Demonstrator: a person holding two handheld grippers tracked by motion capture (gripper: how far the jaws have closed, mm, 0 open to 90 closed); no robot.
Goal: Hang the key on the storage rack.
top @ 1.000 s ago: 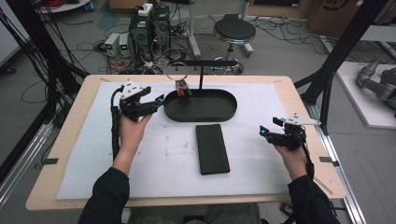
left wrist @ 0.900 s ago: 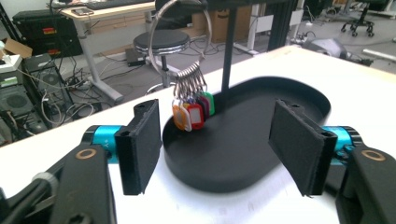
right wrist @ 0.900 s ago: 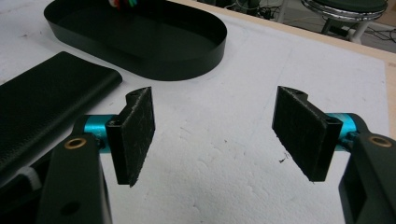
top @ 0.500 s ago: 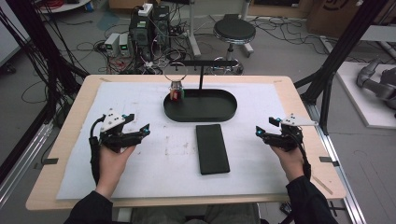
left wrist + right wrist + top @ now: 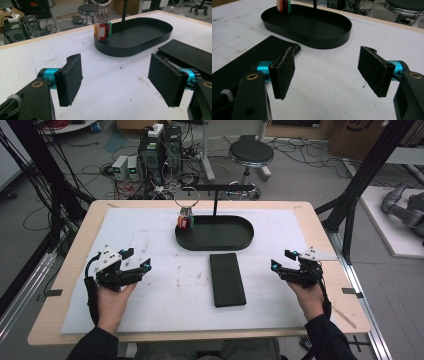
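Key ring (image 5: 101, 3) top cut off by frame edge; tag lettering unreadable.

No text, label or number can be read anywhere. The coloured key tags (image 5: 102, 30) show no legible writing.

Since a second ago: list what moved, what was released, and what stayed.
The left gripper drew back from the hanging key ring with coloured tags toward the table's near left; its jaws have just been opening, with nothing between them. The keys hang from the stand over the black oval tray. The right gripper and flat black rectangular case stayed.
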